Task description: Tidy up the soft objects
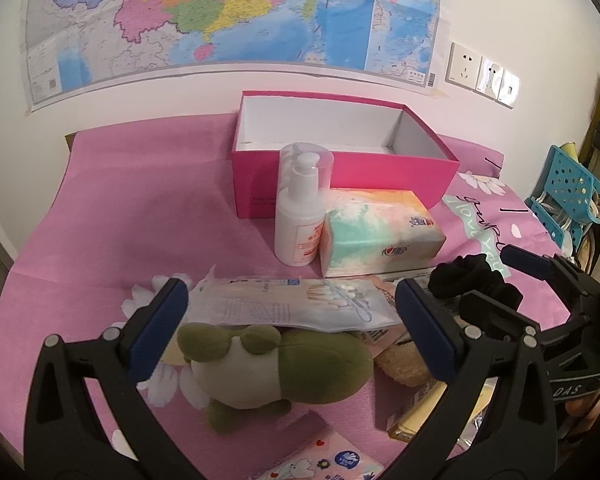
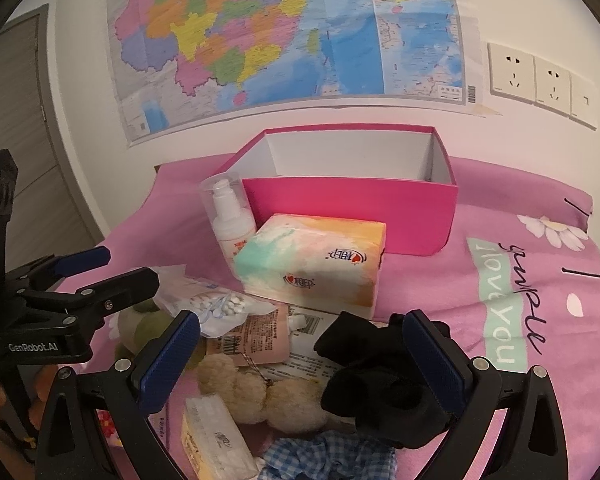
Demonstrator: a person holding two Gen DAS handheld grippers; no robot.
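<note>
An open pink box (image 1: 340, 176) stands at the back of the pink cloth, also in the right wrist view (image 2: 352, 216). A green and white plush toy (image 1: 276, 368) lies between the fingers of my open left gripper (image 1: 292, 328), partly under a bag of cotton swabs (image 1: 292, 304). A black scrunchie (image 2: 380, 376) lies between the fingers of my open right gripper (image 2: 304, 364); it also shows in the left wrist view (image 1: 472, 280). A cream plush (image 2: 260, 388) and a blue checked scrunchie (image 2: 328, 456) lie close by.
A white pump bottle (image 1: 300, 216) and a pastel tissue pack (image 1: 376, 236) stand in front of the box. A small tissue packet (image 2: 216, 440) and paper packets (image 2: 256, 336) lie in the pile. A blue plastic rack (image 1: 568, 196) stands at the right edge.
</note>
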